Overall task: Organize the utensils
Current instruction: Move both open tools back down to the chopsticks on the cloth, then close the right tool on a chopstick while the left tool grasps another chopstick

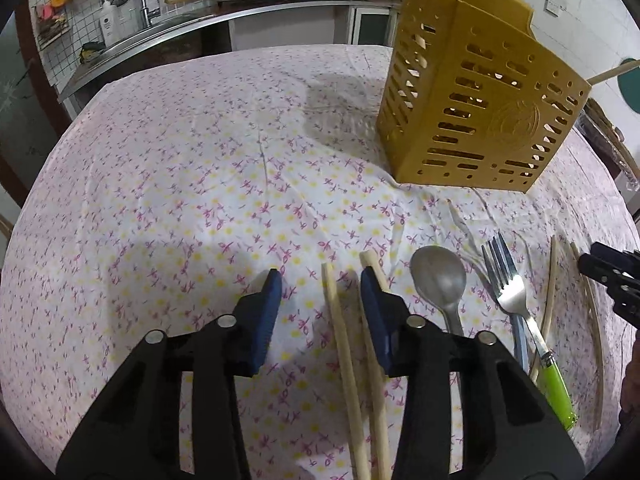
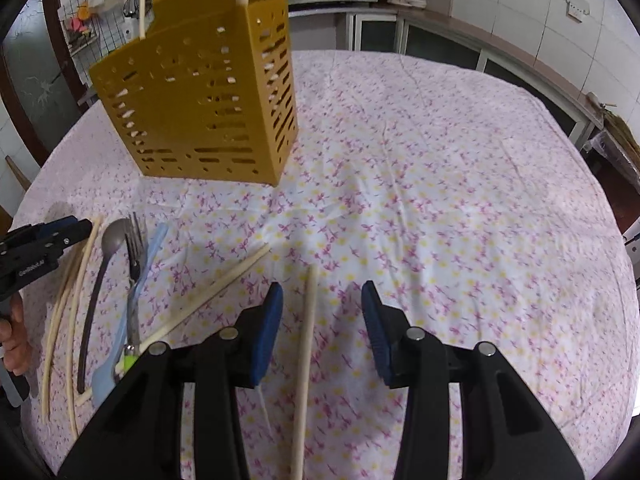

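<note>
So the left gripper [image 1: 320,284] is hung low over the floral tablecloth [image 1: 168,184] with its jaws parted and nothing pinched yet. One chopstick [image 1: 340,344] is straddled between the blue pads, untouched by either, while its twin [image 1: 374,356] is tucked against the pad at 3 o'clock. Probably a pair is being lined up so both get grabbed in one go.

The right gripper [image 2: 320,292] is set up the same way: jaws apart, a single chopstick [image 2: 306,344] lying loose in the gap, no pad pressed on it. A second stick [image 2: 208,296] is left angled off toward 10 o'clock.

Further out, a spoon [image 1: 440,280], a fork [image 1: 506,276] and a pale blue utensil are laid side by side between the two grippers, clearly waiting their turn.

The yellow slotted holder [image 1: 472,108] is stood upright at about 1 o'clock from the left gripper, a couple of sticks already poking out the top, so that's taken as the drop-off.
</note>
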`<state>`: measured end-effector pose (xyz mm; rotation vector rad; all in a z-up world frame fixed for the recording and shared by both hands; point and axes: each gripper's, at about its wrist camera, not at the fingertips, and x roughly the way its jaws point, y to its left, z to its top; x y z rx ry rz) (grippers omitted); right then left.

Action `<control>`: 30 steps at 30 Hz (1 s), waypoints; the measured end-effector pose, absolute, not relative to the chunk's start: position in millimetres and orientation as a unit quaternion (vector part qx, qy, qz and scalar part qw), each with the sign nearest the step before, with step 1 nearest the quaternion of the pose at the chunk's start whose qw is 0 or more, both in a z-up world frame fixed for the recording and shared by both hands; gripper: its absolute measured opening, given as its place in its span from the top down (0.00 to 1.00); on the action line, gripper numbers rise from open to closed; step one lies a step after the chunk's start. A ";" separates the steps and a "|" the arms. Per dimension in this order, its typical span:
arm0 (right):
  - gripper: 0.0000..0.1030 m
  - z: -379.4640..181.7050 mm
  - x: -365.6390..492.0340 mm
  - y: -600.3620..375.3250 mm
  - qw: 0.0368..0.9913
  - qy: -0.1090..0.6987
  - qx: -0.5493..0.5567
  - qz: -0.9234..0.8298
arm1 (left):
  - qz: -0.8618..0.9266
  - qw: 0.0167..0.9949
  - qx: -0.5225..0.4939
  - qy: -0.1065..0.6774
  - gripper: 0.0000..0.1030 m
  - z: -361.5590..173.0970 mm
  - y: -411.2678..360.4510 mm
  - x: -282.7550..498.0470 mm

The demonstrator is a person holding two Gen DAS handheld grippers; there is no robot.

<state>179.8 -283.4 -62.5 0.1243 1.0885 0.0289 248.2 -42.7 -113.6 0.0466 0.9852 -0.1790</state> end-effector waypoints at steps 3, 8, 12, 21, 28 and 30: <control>0.70 -71.6 186.7 -282.2 0.846 0.529 0.069 0.018 | -0.098 0.876 0.027 0.472 0.72 -115.0 -49.8 251.1; 0.91 -74.6 189.9 -283.5 0.848 0.524 0.079 0.019 | -0.100 0.877 0.034 0.469 0.78 -118.4 -54.2 253.0; 0.94 -73.5 189.1 -285.5 0.847 0.525 0.085 0.025 | -0.110 0.876 0.021 0.470 0.89 -117.4 -51.0 251.5; 0.94 -68.4 183.0 -289.2 0.849 0.521 0.087 0.026 | -0.115 0.873 0.020 0.474 0.94 -118.0 -44.5 247.8; 0.94 -69.4 184.0 -293.3 0.849 0.520 0.092 0.028 | -0.103 0.872 0.013 0.478 0.92 -112.8 -42.2 246.0; 0.94 -69.0 184.2 -295.1 0.849 0.519 0.092 0.028 | -0.096 0.879 0.018 0.466 0.92 -104.8 -37.4 240.3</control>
